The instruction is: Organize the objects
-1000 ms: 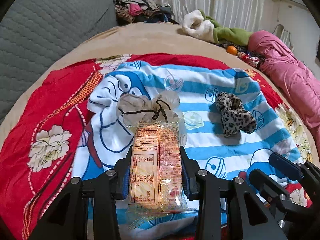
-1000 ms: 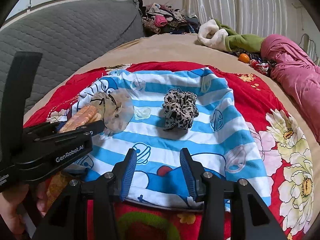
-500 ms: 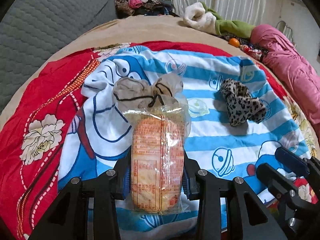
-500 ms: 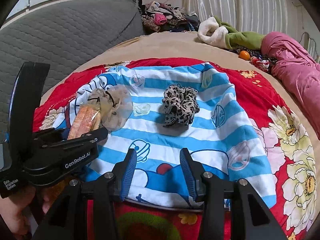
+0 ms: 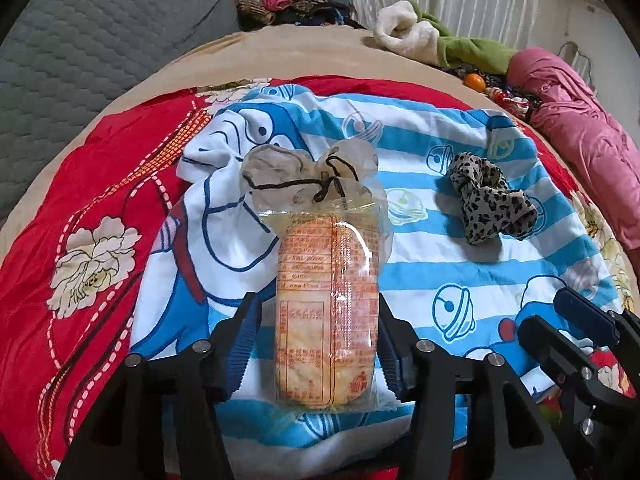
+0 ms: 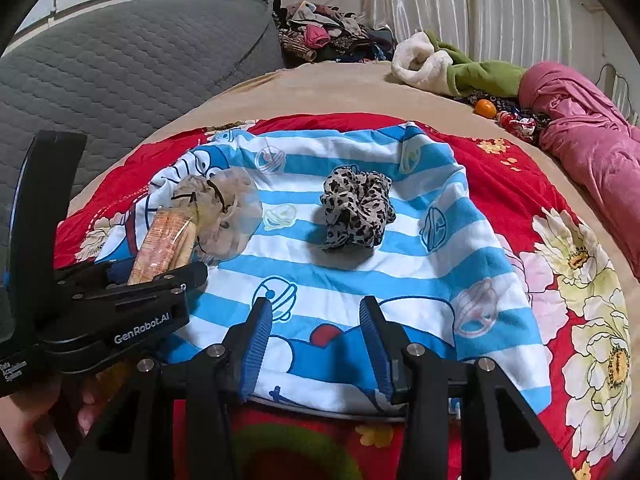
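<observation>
An orange snack packet (image 5: 326,312) in clear wrap lies lengthwise on the blue-and-white striped cartoon towel (image 5: 460,264). My left gripper (image 5: 316,344) has opened; its jaws stand a little apart on either side of the packet. A sheer drawstring pouch (image 5: 308,176) lies just beyond the packet's far end. A leopard-print scrunchie (image 5: 488,200) lies to the right on the towel. In the right wrist view my right gripper (image 6: 314,340) is open and empty, above the towel's near edge, with the scrunchie (image 6: 356,208) ahead and the packet (image 6: 164,244) to the left.
The towel lies on a red floral blanket (image 6: 568,264) over a tan bed. A grey quilted headboard (image 6: 120,76) rises at left. A pink blanket (image 6: 580,132), green-and-white clothes (image 6: 452,64), an orange (image 6: 485,108) and a clothes pile (image 6: 320,36) are at the far side.
My left gripper has lowered the packet onto the towel and opened its jaws off it. My right gripper has stayed open, nearly still.
</observation>
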